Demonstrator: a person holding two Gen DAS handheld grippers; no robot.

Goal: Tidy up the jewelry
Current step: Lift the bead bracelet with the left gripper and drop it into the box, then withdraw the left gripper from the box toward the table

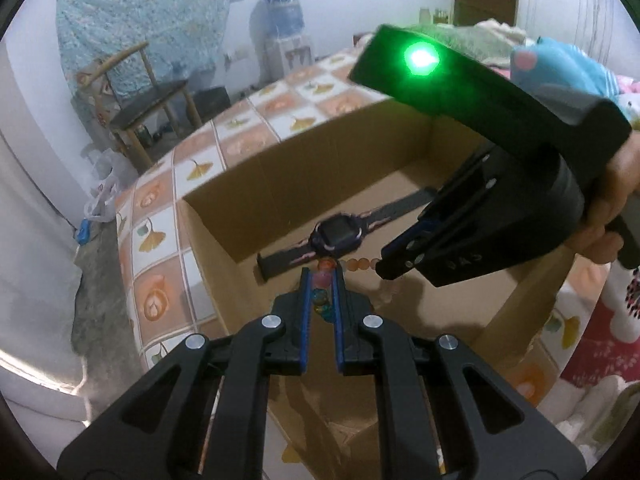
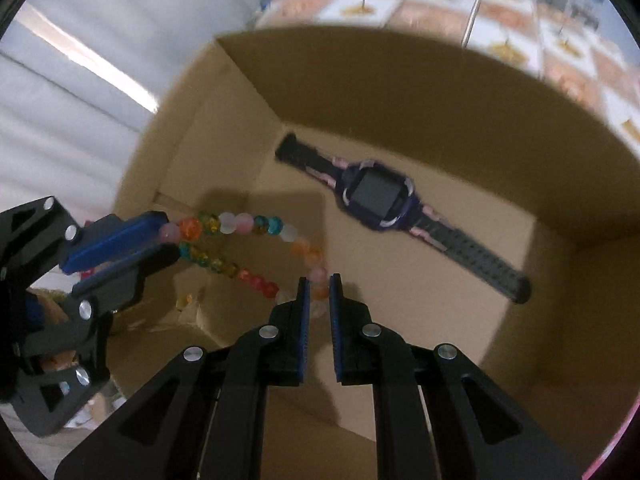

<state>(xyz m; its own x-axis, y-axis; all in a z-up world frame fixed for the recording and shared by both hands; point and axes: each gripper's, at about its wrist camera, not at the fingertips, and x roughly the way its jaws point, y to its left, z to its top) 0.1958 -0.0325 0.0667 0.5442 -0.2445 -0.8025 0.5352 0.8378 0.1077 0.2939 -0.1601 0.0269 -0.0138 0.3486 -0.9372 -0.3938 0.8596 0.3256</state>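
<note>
A colourful bead bracelet [image 2: 248, 240] hangs stretched between both grippers above the floor of an open cardboard box [image 2: 400, 92]. My left gripper [image 1: 322, 276] is shut on one end of the bracelet [image 1: 322, 280]; it shows at the left of the right wrist view [image 2: 166, 236]. My right gripper [image 2: 319, 284] is shut on the other end; it shows in the left wrist view [image 1: 384, 266]. A purple and black smartwatch [image 2: 380, 196] lies flat on the box floor, beyond the bracelet [image 1: 338, 234].
The box [image 1: 224, 184] stands on a bed with a tiled leaf-pattern cover [image 1: 192, 168]. A wooden chair [image 1: 148, 96] and a water dispenser [image 1: 280, 28] stand beyond the bed. Soft toys [image 1: 560, 64] lie at the right.
</note>
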